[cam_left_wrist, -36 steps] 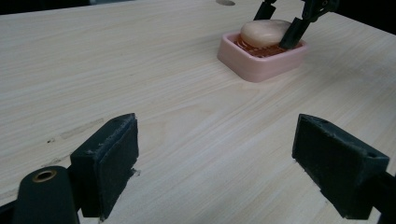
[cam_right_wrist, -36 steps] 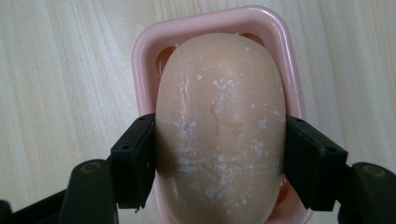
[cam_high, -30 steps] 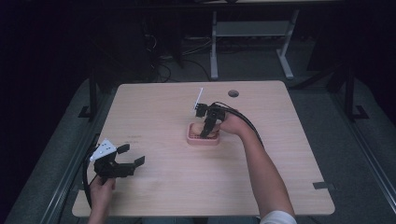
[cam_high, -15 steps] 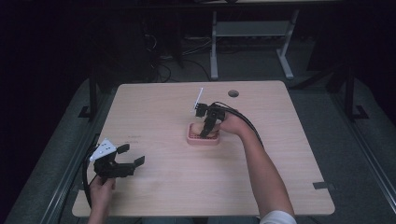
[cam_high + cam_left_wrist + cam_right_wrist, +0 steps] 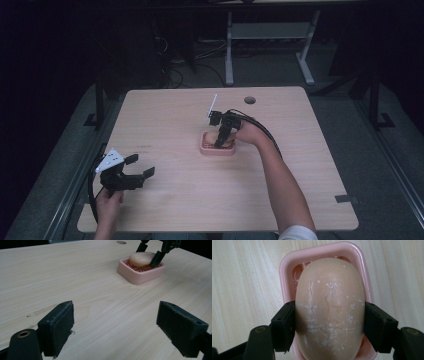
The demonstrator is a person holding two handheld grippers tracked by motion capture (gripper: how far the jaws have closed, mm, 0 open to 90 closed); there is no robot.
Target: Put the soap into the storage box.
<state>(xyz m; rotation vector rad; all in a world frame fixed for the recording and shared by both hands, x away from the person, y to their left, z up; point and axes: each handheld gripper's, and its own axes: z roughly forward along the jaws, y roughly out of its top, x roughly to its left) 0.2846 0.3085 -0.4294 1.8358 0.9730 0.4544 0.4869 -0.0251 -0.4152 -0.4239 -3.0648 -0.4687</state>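
Overhead observation: the high view shows a light wooden table (image 5: pixel 175 115) on a grey floor, with a round dark grommet hole (image 5: pixel 250 100) near its far edge. A pink soap dish (image 5: pixel 217 146) sits near the table's middle. The right gripper (image 5: pixel 222 142) points down into the dish, held by the person's right hand (image 5: pixel 248 134), whose forearm reaches in from the bottom edge. A thin white rod (image 5: pixel 212 105) rises from that gripper's top. The left gripper (image 5: pixel 142 166) rests near the table's near left corner, well apart from the dish, held by the left hand (image 5: pixel 107 202); its 2 jaws stand wide apart with nothing between them

Left gripper view: the 2 black padded jaws are spread wide over bare wood. Farther off, the soap dish (image 5: pixel 141 271) holds a pale oval soap bar (image 5: pixel 141 258), and the right gripper's black fingertips (image 5: pixel 156 259) reach down on either side of the bar

Right gripper view: the right gripper (image 5: pixel 329 322) has its 2 jaws closed against the bar's long sides, both pads touching it. The soap bar (image 5: pixel 329 307) is beige with white scuffs and lies lengthwise in the dish (image 5: pixel 284 267), covering most of the tray's ribbed floor. Whether the bar rests on the tray or is lifted off it cannot be told
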